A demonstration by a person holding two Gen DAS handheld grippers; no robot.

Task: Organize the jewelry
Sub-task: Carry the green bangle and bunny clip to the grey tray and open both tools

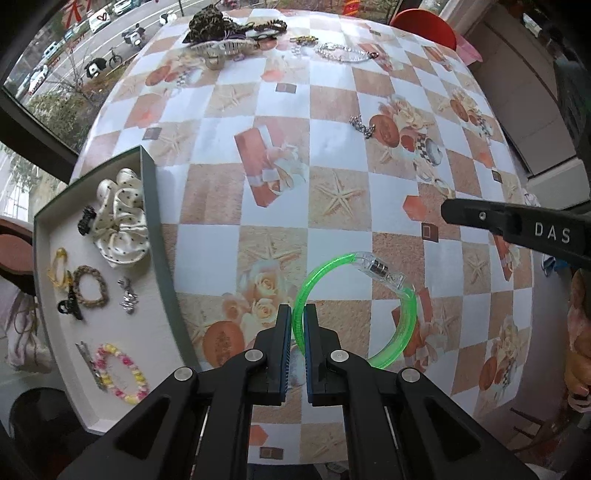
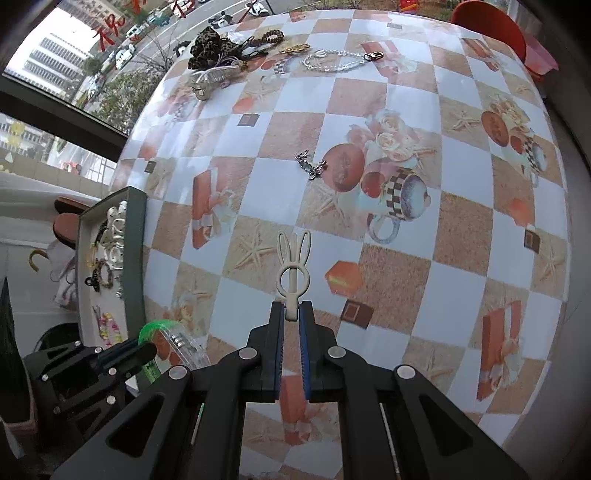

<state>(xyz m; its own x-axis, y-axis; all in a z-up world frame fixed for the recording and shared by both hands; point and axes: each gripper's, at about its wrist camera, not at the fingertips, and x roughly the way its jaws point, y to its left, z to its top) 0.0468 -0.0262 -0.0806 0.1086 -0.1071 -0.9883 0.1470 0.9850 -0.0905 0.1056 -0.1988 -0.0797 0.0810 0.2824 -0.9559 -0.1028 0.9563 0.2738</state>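
My left gripper (image 1: 298, 314) is shut on a green translucent bracelet (image 1: 404, 314) with a clear clasp, held above the checkered table. My right gripper (image 2: 291, 310) is shut on a cream rabbit-ear hair clip (image 2: 293, 269) that points forward. The right gripper's finger shows in the left wrist view (image 1: 517, 229) at the right. The left gripper (image 2: 136, 354) with the green bracelet (image 2: 155, 328) shows at lower left of the right wrist view. The green tray (image 1: 149, 206) at the table's left holds a dotted scrunchie (image 1: 120, 218), hair ties, small clips and a beaded bracelet (image 1: 120, 373).
A pile of hair accessories (image 1: 221, 29) and a clear bead chain (image 1: 343, 51) lie at the table's far edge. A small silver chain (image 1: 364, 125) lies mid-table, also in the right wrist view (image 2: 310, 164). A red chair (image 1: 424, 26) stands behind the table. The tray (image 2: 135, 258) shows left.
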